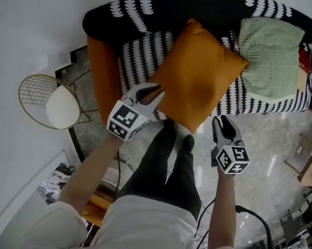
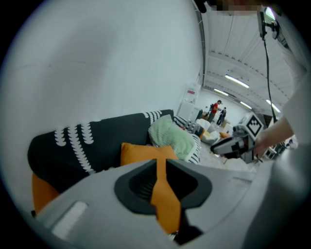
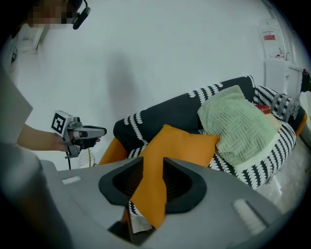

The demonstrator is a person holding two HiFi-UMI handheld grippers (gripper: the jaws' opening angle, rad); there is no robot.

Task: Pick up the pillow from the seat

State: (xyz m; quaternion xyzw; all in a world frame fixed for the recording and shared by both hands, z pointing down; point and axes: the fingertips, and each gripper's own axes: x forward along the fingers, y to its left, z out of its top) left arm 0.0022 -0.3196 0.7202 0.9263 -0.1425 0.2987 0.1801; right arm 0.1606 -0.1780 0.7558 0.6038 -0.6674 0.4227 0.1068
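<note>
An orange pillow [image 1: 194, 76] lies tilted on the black-and-white patterned sofa seat [image 1: 142, 54], its near corner hanging over the front edge. My left gripper [image 1: 154, 92] is at the pillow's left edge. In the left gripper view a thin strip of orange pillow [image 2: 163, 194] fills the narrow gap of the left gripper [image 2: 160, 180], touching both pads. My right gripper [image 1: 223, 120] is at the pillow's near right corner. In the right gripper view a wider fold of the pillow [image 3: 189, 146] fills the gap of the right gripper [image 3: 148, 185], and a white label hangs below.
A green knitted pillow [image 1: 267, 57] rests on the sofa's right end, beside the orange one. A wire chair with a white seat [image 1: 45, 103] stands at the left by the wall. The person's legs [image 1: 169, 165] stand right before the sofa. Cables run over the glossy floor [image 1: 265, 155].
</note>
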